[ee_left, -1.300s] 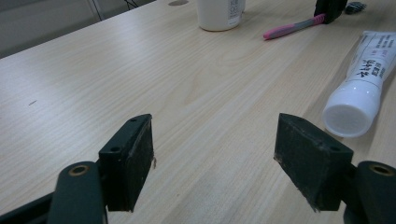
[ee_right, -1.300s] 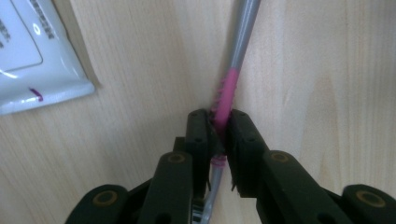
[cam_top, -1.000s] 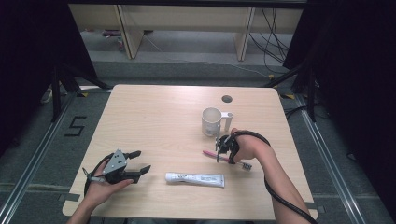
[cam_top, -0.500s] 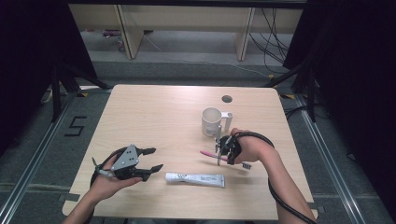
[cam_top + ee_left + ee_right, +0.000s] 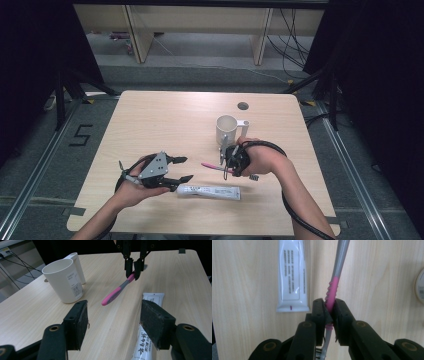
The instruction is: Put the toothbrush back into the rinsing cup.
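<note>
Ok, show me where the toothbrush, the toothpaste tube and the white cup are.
toothbrush (image 5: 113, 293), left gripper view, on its pink handle.
toothpaste tube (image 5: 209, 190), high view, mid-body.
white cup (image 5: 65, 282), left gripper view, on its side wall.

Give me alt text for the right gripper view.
The right gripper is clamped on the pink grip section of a toothbrush, whose grey handle runs up and away over the wooden table. A white toothpaste tube lies to its left.
</note>
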Motion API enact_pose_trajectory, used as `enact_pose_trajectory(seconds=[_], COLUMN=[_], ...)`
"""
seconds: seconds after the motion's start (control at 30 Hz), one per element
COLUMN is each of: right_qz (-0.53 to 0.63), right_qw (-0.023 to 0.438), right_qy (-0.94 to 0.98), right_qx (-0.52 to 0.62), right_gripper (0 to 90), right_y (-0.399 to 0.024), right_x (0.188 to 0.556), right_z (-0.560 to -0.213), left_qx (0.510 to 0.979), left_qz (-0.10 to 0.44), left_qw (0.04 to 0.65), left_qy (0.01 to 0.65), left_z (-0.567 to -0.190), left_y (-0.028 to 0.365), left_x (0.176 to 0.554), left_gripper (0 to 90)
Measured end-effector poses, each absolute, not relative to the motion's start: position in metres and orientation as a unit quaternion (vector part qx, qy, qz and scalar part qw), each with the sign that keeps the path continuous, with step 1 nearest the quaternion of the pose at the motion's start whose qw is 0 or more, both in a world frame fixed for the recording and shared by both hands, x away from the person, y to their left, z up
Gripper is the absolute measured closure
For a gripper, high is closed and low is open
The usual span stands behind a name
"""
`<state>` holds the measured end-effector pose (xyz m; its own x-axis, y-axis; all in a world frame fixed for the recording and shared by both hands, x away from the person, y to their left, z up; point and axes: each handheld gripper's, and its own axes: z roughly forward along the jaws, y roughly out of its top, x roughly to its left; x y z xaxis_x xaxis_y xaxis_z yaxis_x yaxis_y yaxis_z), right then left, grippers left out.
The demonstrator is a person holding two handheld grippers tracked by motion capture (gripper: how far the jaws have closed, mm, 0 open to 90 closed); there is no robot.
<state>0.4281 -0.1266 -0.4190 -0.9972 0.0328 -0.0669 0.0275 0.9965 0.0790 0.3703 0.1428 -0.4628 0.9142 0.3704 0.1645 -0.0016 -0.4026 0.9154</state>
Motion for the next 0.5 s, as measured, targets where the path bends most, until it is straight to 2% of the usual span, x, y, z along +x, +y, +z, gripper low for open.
enact_pose_trajectory(seconds=[0.13,0.33,0.5], right_qz=[0.05,0.044,0.046], right_qw=[0.037,0.031,0.026], right_qy=[0.998,0.999,0.999], right_qx=[0.013,0.005,-0.001], right_gripper=[80.3,80.3,80.3], right_y=[-0.121,-0.115,-0.111], right_x=[0.427,0.426,0.423], right_z=[-0.416,-0.415,-0.415], left_qx=[0.817,0.827,0.829], left_qz=[0.169,0.193,0.186], left_qw=[0.538,0.52,0.521], left_qy=[0.123,0.092,0.079], left_z=[-0.469,-0.471,-0.473], left_y=[0.137,0.126,0.119], left_x=[0.374,0.376,0.381], left_gripper=[39.6,40.0,40.7])
